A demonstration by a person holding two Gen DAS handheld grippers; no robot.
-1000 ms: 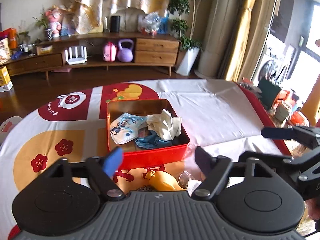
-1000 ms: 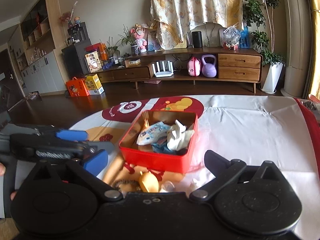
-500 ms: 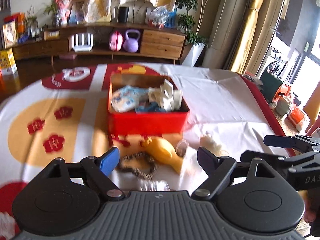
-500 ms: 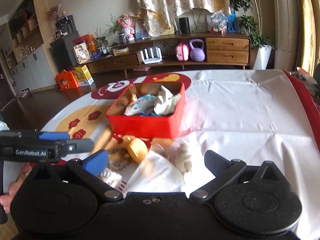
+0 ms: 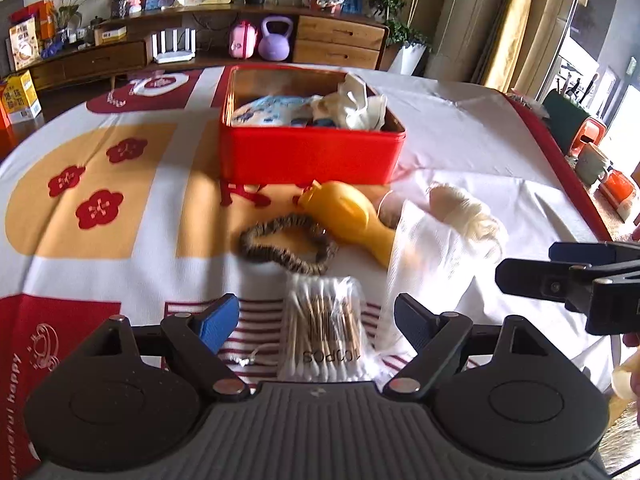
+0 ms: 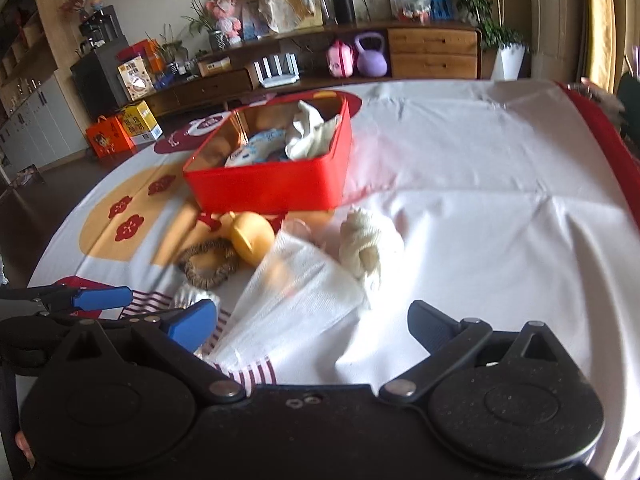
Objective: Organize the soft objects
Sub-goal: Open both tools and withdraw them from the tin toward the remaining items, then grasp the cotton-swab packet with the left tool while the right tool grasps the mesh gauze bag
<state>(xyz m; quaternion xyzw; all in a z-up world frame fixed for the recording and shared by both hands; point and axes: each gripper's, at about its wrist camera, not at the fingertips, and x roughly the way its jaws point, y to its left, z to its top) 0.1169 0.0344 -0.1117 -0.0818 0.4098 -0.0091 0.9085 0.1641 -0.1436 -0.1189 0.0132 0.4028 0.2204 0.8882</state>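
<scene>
Red tin (image 5: 312, 156): stands open toward the far side of the surface (image 5: 460, 128), already holding a blue-and-white soft packet (image 5: 272, 114) and a crumpled white cloth (image 5: 356, 106). Loose items, in front of the tin and apart from it: a yellow squeeze toy (image 5: 352, 216) just before the tin's front wall; a brown braided hair band (image 5: 288, 244) beside it, touching or nearly so; a knotted cream-coloured bundle (image 5: 468, 212) to the right; a folded white mesh cloth (image 5: 424, 256) lying partly over the toy's end and beside the bundle; a clear pack of cotton swabs (image 5: 324, 320) nearest the viewer. Left gripper (image 5: 316, 320): fingers spread wide and empty, the swab pack lying between them in the wrist view, not pressed by either pad. Right gripper (image 6: 312, 324): fingers likewise wide, nothing held, with the corner of the white mesh cloth below and between them and the cream bundle just beyond. Step in hand, as judged: the approach to a pick, both tools poised low over the loose group with part of the sorting done and five items left outside the tin. Next move, as judged: each gripper needs to settle on one item, likely the swab pack on the left and the mesh cloth on the right, close gently enough to gather limp material without dragging its neighbours, then lift clear of the tin's wall before releasing inside.
</scene>
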